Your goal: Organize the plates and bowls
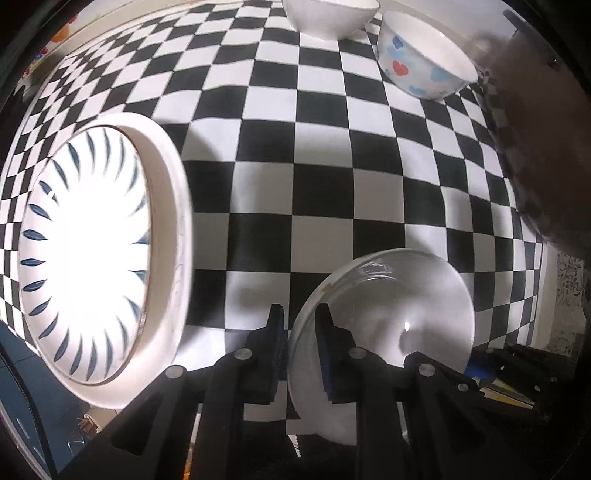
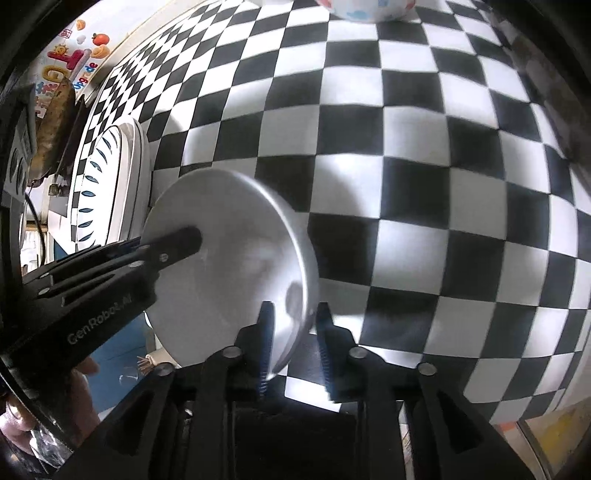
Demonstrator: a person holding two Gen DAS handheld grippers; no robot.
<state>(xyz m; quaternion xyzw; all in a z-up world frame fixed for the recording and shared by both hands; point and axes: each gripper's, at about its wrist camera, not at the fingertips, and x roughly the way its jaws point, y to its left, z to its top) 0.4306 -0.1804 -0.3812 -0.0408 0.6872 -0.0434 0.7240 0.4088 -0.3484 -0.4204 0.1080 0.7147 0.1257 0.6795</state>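
Note:
A plain white bowl [image 1: 391, 310] is held tilted over the checkered tablecloth [image 1: 325, 184]. My left gripper [image 1: 299, 321] is shut on the bowl's rim, one pad outside and one inside. In the right wrist view the same white bowl [image 2: 229, 258] sits at lower left, with the left gripper [image 2: 184, 240] reaching in from the left. My right gripper [image 2: 294, 321] straddles the opposite rim; a gap shows between the rim and the outer pad, so it is open. A blue-leaf plate [image 1: 88, 251] lies stacked on a wider white plate [image 1: 173, 229] at the left.
Two bowls stand at the far edge: a plain white one [image 1: 328, 18] and one printed with red and blue hearts [image 1: 424, 62]. A dark blurred mass [image 1: 539, 155] fills the right side. A person's hand [image 2: 85, 387] holds the left gripper. The cloth's edge runs close by.

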